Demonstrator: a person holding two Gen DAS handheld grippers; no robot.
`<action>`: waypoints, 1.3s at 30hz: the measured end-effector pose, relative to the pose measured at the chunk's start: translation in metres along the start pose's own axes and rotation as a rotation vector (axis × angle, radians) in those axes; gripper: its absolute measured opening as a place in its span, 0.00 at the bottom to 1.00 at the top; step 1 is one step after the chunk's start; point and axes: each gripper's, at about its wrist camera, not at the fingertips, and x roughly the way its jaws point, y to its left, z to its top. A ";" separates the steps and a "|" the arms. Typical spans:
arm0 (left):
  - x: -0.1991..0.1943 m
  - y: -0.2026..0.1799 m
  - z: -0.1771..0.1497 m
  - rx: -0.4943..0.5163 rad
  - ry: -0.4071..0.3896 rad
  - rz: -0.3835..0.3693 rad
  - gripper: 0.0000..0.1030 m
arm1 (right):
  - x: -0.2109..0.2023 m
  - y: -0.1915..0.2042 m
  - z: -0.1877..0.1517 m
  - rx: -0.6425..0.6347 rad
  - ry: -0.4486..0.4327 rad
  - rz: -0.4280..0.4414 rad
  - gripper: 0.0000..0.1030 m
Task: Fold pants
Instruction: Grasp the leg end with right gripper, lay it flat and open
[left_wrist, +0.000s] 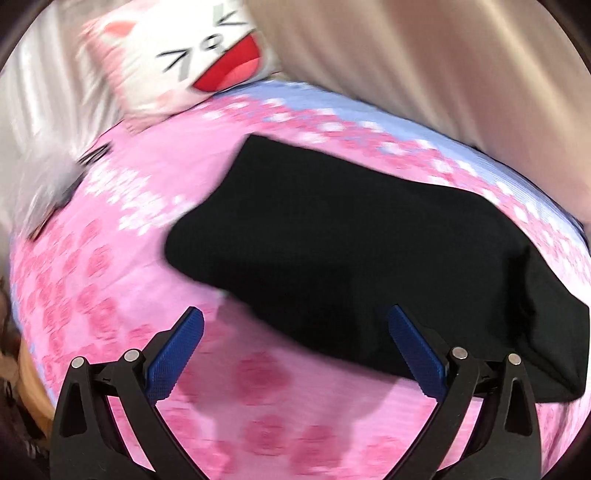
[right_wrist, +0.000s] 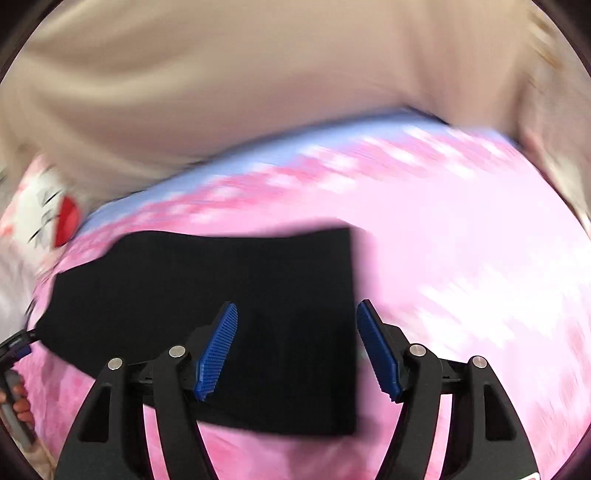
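Apparently folded black pants (left_wrist: 332, 258) (blurred) on pink bedspread (left_wrist: 129, 277), both grippers agape, empty.

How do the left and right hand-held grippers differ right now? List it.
The left hand-held gripper has its jaws spread wider than the right hand-held gripper. The left one frames mostly pink bedsheet, with only one finger over the black pants; the right one frames the pants' edge, black cloth between its fingers. Shared: both are open, gripping nothing, with blue ribbed pads.
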 end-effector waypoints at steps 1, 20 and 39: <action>-0.002 -0.015 -0.001 0.020 -0.009 -0.026 0.95 | 0.001 -0.015 -0.009 0.056 0.026 0.030 0.64; -0.027 -0.104 -0.027 0.189 -0.012 -0.009 0.95 | -0.009 -0.017 -0.016 -0.019 -0.022 0.157 0.17; -0.016 -0.124 -0.053 0.262 0.046 -0.073 0.95 | -0.091 -0.148 -0.013 0.110 -0.065 -0.227 0.09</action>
